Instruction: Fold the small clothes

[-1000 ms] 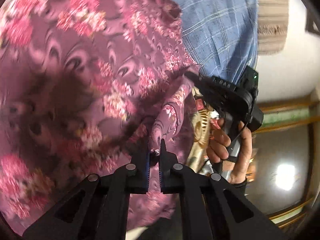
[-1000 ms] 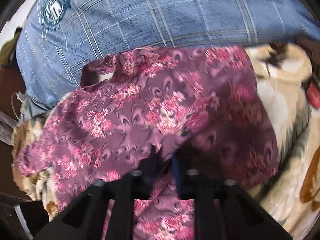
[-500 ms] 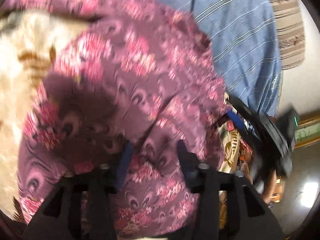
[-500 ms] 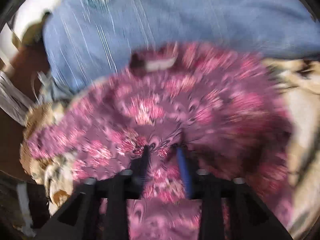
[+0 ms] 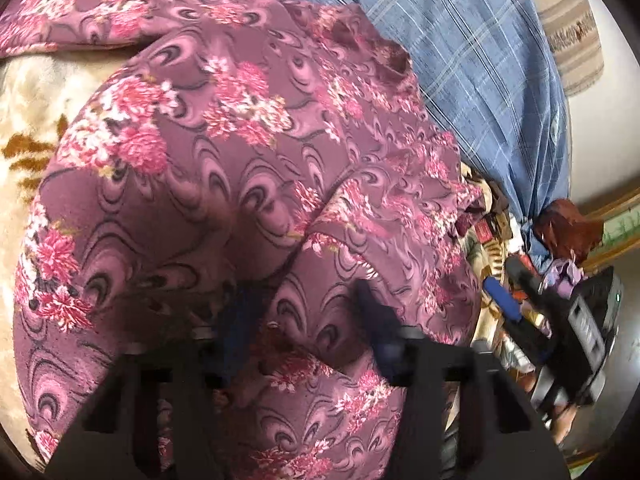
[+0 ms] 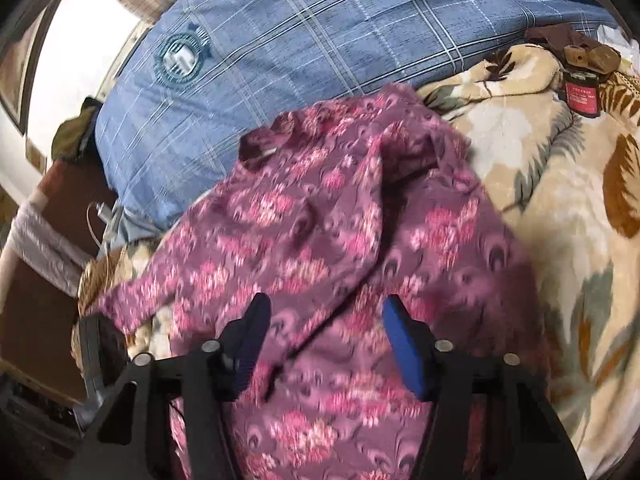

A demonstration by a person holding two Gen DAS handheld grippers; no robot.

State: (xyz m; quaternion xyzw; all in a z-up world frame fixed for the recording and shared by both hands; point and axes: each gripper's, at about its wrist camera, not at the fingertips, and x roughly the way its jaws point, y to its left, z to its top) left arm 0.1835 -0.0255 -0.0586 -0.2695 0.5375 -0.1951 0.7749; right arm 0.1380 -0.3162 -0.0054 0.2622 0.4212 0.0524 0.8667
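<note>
The bed, covered by a cream plush blanket with brown and grey-green leaf print [image 6: 560, 184], carries everything in view. At its far side, at twelve o'clock in the right wrist view, lies a large blue plaid cushion bearing a round teal emblem [image 6: 280, 32].

The task item, a plum-purple floral-print fabric garment [image 6: 340, 232], lies on the blanket just in front of the cushion, its dark neckline at about eleven o'clock near the cushion edge. One side panel is turned over the body, giving a diagonal fold edge running down the middle; a loose sleeve or corner trails toward eight o'clock. The cloth is rumpled, not squared.

A small red-labelled dark object [image 6: 582, 94] sits on the blanket at two o'clock, well apart from the garment.

The right tool [image 6: 326, 340] hovers over the garment's near end, jaws standing wide and having just been opening; cloth lies below them, none pinched. The left tool [image 5: 308, 324] stands moderately open, its jaws having just been closing after a release; cloth lies between them, but no pinch is visible.

Assessment: one fold appears laid and released. Remaining, by judgement: tuck the trailing part, fold again, flatten.
</note>
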